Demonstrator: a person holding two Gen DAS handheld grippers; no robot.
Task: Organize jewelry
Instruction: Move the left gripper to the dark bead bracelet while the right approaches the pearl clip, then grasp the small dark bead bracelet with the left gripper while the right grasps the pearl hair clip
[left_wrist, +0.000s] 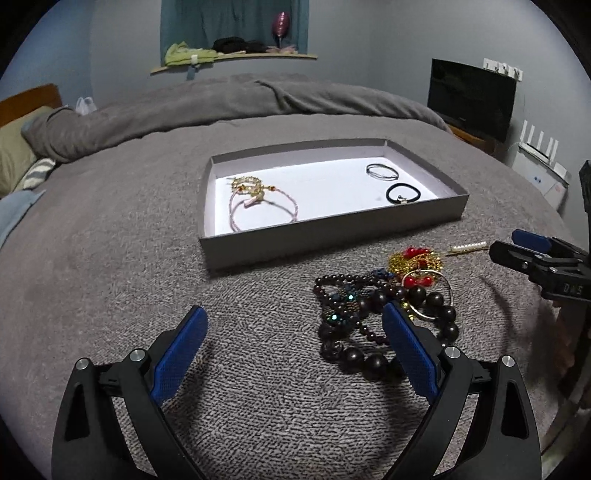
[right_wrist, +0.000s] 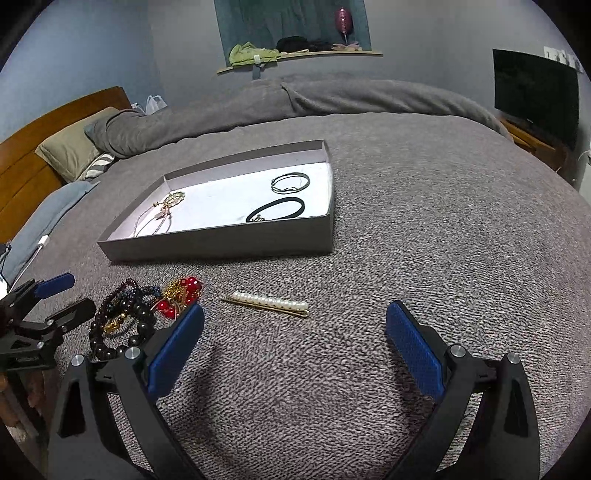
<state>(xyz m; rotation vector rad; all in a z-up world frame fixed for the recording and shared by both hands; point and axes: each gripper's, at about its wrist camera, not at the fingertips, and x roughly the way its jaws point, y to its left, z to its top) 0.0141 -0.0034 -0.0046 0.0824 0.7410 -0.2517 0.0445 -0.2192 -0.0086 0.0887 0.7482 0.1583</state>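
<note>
Both claws hover low over the grey blanket (right_wrist: 424, 229), and both are spread wide with nothing between the blue pads. The left claw (left_wrist: 295, 345) has bare blanket between its fingers; its right-hand finger overlaps the near edge of the tangled jewelry pile (left_wrist: 384, 314), dark wooden beads, a teal beaded piece, gold chain and red beads all heaped together just ahead and to its right. The right claw (right_wrist: 295, 332) sits off to that pile's other side, and just ahead of its left finger lies the pearl hair clip (right_wrist: 271, 302), flat on the blanket and alone. Farther out, past both claws, there's the shallow grey tray (left_wrist: 332, 236): a pink cord bracelet (left_wrist: 264, 210) and gold beads at its left end, a thin wire bangle (left_wrist: 382, 171) and a black hair tie (left_wrist: 403, 193) at its right. Beyond that, the rumpled duvet (left_wrist: 221, 99) and the wall shelf (left_wrist: 236, 59).
</note>
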